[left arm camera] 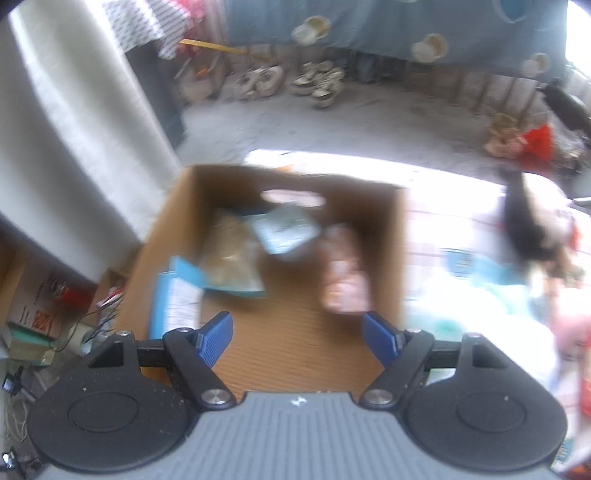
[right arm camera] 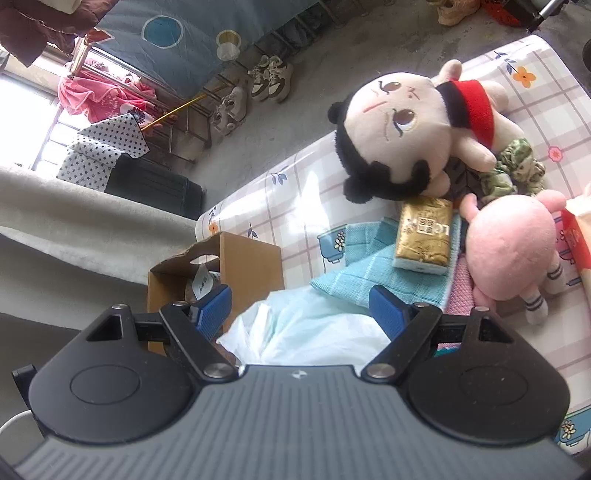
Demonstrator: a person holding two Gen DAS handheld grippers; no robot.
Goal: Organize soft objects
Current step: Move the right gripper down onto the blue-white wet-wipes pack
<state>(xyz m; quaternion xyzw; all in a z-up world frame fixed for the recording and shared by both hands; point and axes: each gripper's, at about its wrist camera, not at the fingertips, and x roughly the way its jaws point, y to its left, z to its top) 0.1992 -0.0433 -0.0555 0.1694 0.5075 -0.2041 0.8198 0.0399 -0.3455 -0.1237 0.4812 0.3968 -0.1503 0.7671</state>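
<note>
My left gripper (left arm camera: 297, 338) is open and empty, just above an open cardboard box (left arm camera: 391, 258). The blurred box holds tissue packs (left arm camera: 236, 254), a blue pack (left arm camera: 177, 306) and a pink soft thing (left arm camera: 343, 277). My right gripper (right arm camera: 301, 308) is open and empty over a white plastic bag (right arm camera: 306, 332). Beyond it on the table lie a teal cloth (right arm camera: 354, 273), a gold tissue pack (right arm camera: 423, 230), a black-haired doll (right arm camera: 399, 122), a pink plush (right arm camera: 511, 251) and a green scrunchie (right arm camera: 517, 171). The box also shows in the right wrist view (right arm camera: 251, 258).
The table has a checked floral cover (right arm camera: 295, 199). A red box (right arm camera: 576, 236) stands at the right edge. Shoes (right arm camera: 269, 79) and a blue hanging sheet (right arm camera: 177, 33) are on the floor side. A grey-white wall (left arm camera: 74, 147) stands left of the box.
</note>
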